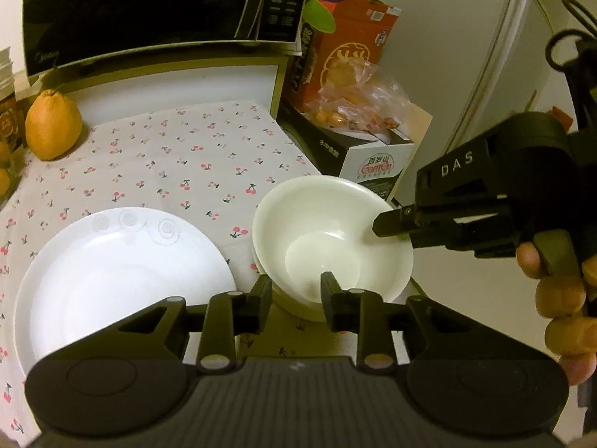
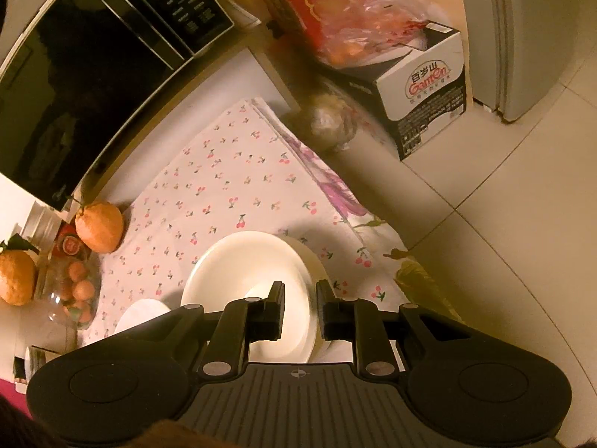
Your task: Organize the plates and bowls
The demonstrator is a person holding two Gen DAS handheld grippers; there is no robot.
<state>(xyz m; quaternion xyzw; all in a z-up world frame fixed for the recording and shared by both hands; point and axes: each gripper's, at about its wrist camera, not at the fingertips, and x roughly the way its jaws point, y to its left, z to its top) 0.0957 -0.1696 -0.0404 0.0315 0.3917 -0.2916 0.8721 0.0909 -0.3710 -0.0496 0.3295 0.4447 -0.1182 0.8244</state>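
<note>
**Bowls nested, plate still apart**

At the right edge of the cherry-print cloth (image 1: pixel 194 156), a cream bowl (image 1: pixel 332 231) sits nested in a second bowl (image 1: pixel 298 308), whose rim shows beneath it; the pair appears to rest on the cloth. The left gripper (image 1: pixel 296 295) straddles the near rim of the upper bowl, one finger inside the wall and one outside, with a clear gap either side, so its jaws stand slightly apart and grip nothing. The right gripper (image 2: pixel 300 308) brackets the opposite rim; its jaws are narrowly set about the wall, but whether the pads press on it cannot be told. In the left wrist view the same tool reaches in from the right, a hand (image 1: pixel 559 291) on its handle. Just beside the bowls, to the left, lies a white plate (image 1: pixel 123 280) with faint swirl marks, separate from the stack. Farther out stand an orange fruit (image 1: pixel 52 127), a microwave (image 1: pixel 149 11) and a carton (image 1: pixel 373 164).

Judged progress: the bowls are stacked; release of the bowls and any placing of the plate remain.
</note>
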